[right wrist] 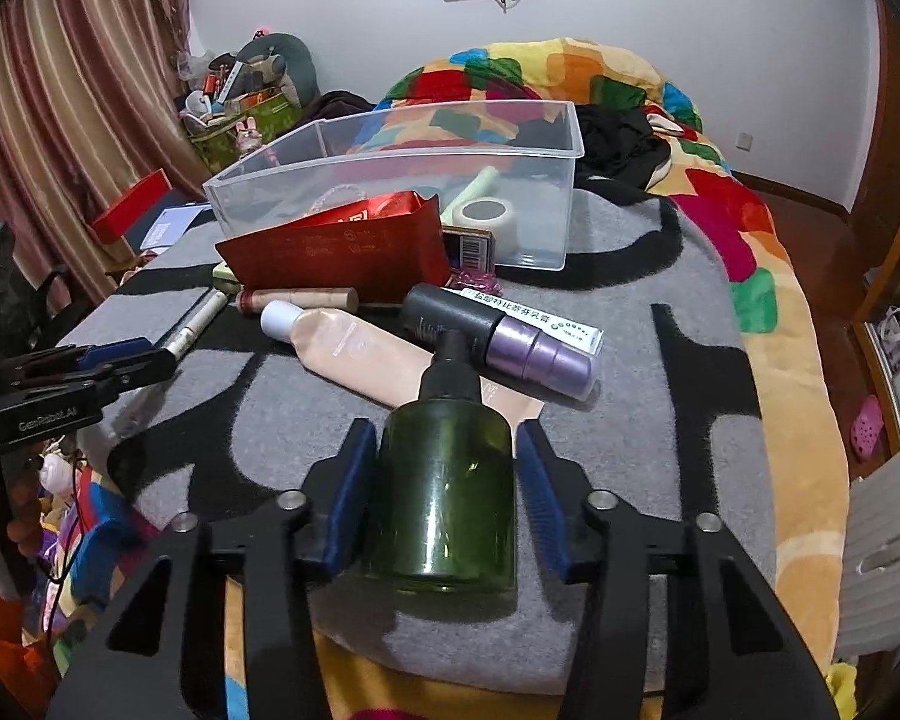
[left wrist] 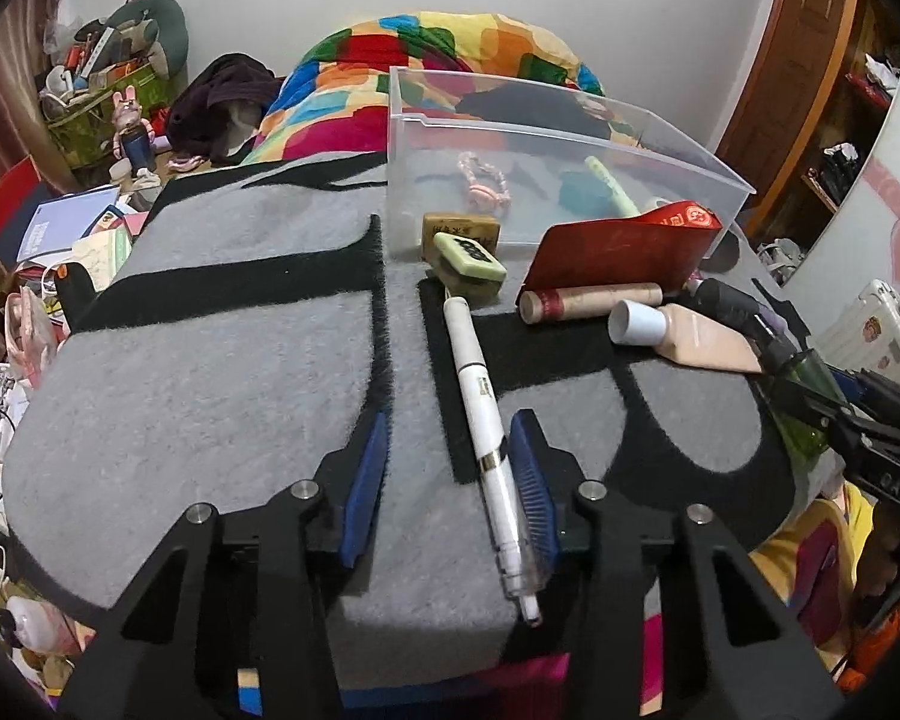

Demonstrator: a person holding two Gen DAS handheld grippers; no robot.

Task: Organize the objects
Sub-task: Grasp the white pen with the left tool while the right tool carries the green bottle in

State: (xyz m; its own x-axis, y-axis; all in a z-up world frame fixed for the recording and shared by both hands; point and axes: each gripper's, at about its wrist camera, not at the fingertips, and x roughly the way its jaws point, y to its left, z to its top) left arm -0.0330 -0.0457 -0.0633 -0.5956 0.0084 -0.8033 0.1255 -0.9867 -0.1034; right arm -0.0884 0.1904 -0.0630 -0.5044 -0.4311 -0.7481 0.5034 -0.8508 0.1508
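Left gripper (left wrist: pixel 450 483), lower centre of the left wrist view: jaws spread wide over the grey-and-black mat (left wrist: pixel 198 360), gripping nothing. A white pen (left wrist: pixel 480 414) lies lengthwise between them, its barrel against the inner face of the right-hand blue pad (left wrist: pixel 534 492), well apart from the other pad. Right gripper (right wrist: pixel 444 495), lower centre of the right wrist view: jaws set around a green glass bottle (right wrist: pixel 444 504) lying on its side with its black pump top pointing away; the left-hand pad looks to touch the glass, a sliver of gap shows at the other, so whether it is clamped I cannot tell. Beyond the bottle, mid-frame: a beige tube (right wrist: pixel 354 348) with white cap, a purple-and-black bottle (right wrist: pixel 510 342), a white carton (right wrist: pixel 534 318), a red envelope (right wrist: pixel 342 252). The clear plastic bin (right wrist: pixel 546 150) stands at upper centre and holds a roll of white tape (right wrist: pixel 480 213), among other things.
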